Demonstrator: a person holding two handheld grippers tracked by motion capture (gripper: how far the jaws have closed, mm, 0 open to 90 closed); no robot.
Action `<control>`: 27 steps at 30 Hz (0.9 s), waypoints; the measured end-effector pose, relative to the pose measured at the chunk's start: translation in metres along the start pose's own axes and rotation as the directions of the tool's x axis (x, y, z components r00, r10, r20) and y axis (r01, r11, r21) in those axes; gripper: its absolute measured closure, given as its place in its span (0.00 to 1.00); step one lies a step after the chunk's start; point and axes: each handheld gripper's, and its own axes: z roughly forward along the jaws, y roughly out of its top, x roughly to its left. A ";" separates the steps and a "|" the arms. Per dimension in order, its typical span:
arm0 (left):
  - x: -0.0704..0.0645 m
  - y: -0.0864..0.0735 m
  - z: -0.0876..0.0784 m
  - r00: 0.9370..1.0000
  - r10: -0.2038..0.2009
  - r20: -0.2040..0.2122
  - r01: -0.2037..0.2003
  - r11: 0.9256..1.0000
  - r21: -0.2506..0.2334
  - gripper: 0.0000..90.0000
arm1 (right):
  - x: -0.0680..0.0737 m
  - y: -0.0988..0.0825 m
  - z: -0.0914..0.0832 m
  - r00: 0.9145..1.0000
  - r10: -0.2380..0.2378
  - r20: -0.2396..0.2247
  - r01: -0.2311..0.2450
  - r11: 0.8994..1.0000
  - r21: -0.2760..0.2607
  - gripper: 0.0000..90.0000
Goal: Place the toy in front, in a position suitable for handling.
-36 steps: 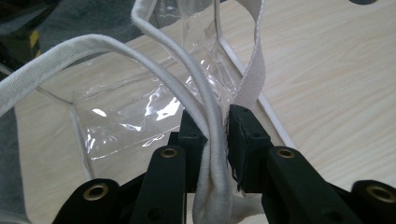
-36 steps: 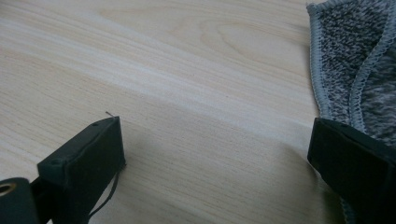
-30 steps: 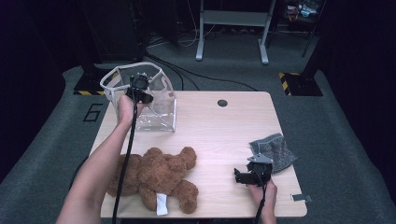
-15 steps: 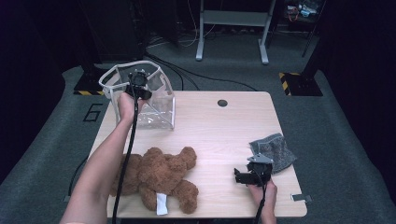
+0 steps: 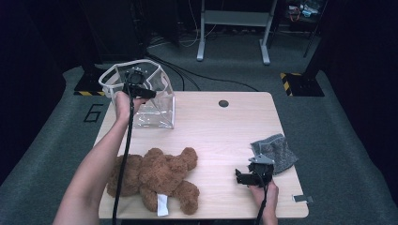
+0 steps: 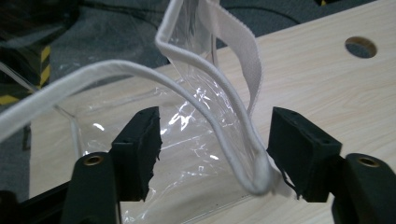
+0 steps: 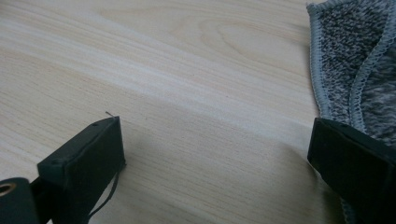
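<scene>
A clear plastic bag (image 5: 155, 105) with a white rim stands at the table's far left corner. My left gripper (image 5: 141, 92) is at its rim. In the left gripper view the jaws of this gripper (image 6: 215, 149) have just been opening and now stand apart, with the white rim (image 6: 205, 105) looping loose between them. A brown teddy bear (image 5: 157, 176) lies at the near left. A grey knitted cloth (image 5: 277, 151) lies at the near right. Beside it my right gripper (image 5: 241, 177) rests low on the wood, open, the cloth (image 7: 355, 56) next to its right jaw.
The wooden table (image 5: 220, 136) has a round cable hole (image 5: 223, 103) near its far edge. Dark carpet, cables and a metal stand's legs (image 5: 232, 28) lie beyond the table. A small tag (image 5: 302, 198) lies on the floor at the near right.
The left hand stays at the bag's rim and has shifted only slightly. The right gripper, the bear and the cloth have not moved.
</scene>
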 end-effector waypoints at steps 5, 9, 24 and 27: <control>0.017 0.000 -0.023 0.999 -0.018 -0.030 0.016 0.998 -0.064 0.30 | 0.000 0.000 0.000 1.000 0.002 0.001 -0.002 1.000 0.000 0.04; 0.038 -0.005 -0.036 0.996 -0.070 -0.060 0.064 0.993 -0.097 0.29 | 0.000 0.000 0.000 1.000 0.001 0.000 -0.001 1.000 0.000 0.04; 0.086 -0.036 -0.025 0.963 -0.181 -0.198 0.176 0.983 -0.044 0.31 | 0.000 0.000 0.000 1.000 0.003 -0.003 -0.003 1.000 0.004 0.04; 0.094 -0.042 -0.020 0.956 -0.222 -0.193 0.220 0.975 -0.035 0.35 | 0.000 0.000 0.000 1.000 0.005 -0.001 -0.005 1.000 0.002 0.04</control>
